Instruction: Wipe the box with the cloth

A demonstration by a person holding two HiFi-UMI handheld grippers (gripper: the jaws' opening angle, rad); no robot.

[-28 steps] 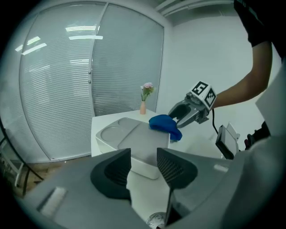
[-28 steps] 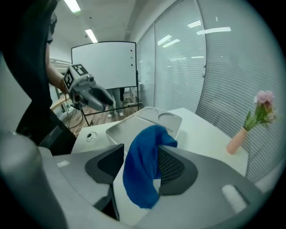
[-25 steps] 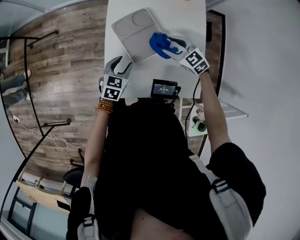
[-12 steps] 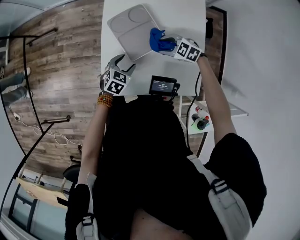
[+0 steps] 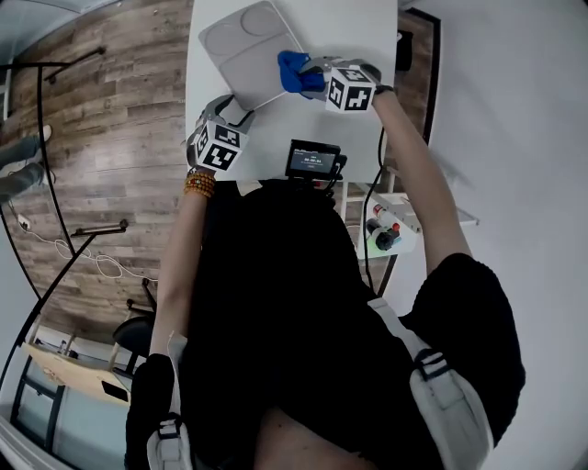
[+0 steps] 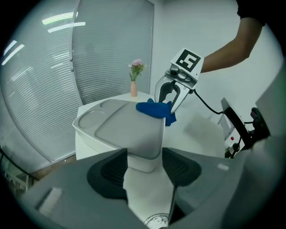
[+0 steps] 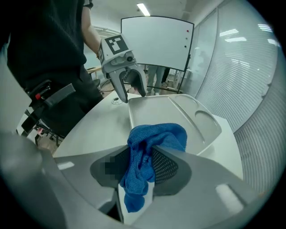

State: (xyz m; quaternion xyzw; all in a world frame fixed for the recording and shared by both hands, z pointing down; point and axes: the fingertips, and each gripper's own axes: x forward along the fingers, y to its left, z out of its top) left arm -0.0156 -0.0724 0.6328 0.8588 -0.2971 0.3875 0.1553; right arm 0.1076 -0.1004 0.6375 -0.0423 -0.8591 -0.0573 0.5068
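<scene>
The wiping is judged to be under way. The blue cloth (image 5: 292,70) is pinched between the closed fingers of the right gripper (image 5: 308,75) and pressed onto the right edge of the grey box (image 5: 241,41), which is set on the white table (image 5: 358,27). The box's near corner is clamped by the fingers of the left gripper (image 5: 237,112). How much of the lid is already wiped cannot be told.

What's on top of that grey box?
A blue cloth, clamped in the right gripper, rests at the edge of the box. The patch under it is hidden.
</scene>
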